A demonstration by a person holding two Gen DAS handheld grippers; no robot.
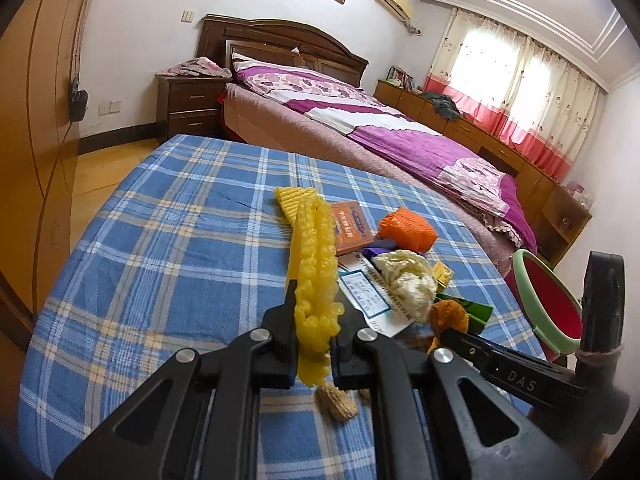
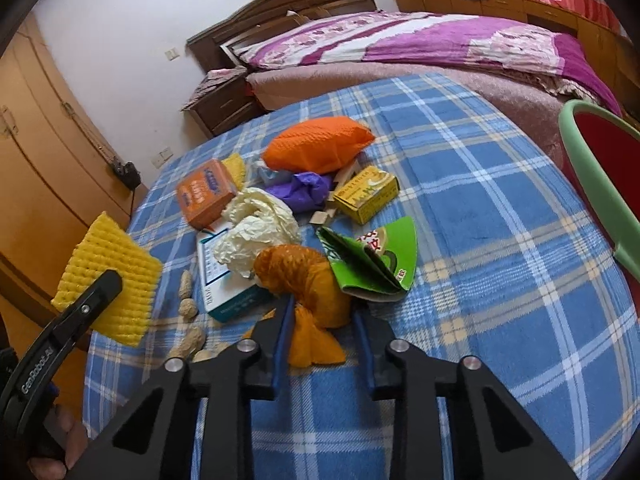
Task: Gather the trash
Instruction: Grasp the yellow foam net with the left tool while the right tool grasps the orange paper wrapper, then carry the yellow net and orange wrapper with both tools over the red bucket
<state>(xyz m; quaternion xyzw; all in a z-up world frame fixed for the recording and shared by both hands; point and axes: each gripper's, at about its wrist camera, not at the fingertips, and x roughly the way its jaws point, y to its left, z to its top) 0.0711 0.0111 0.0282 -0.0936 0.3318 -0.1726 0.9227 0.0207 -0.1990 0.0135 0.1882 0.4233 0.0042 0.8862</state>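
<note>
Left gripper [image 1: 314, 320]: clamped on yellow foam fruit net [image 1: 314, 276], lifted for binning.
Right gripper [image 2: 322, 316]: jaws apart around orange mesh bag [image 2: 308, 280], ready to grab.
Red bin with green rim [image 2: 600, 172]: nearby.

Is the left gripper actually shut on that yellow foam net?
Yes. The left gripper pinches the yellow foam net between both fingers, lifted above the cloth.

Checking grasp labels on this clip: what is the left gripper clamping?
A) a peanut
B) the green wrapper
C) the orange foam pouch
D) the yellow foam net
D: the left gripper has its fingers pressed on the yellow foam net, held above the checked cloth.
</note>
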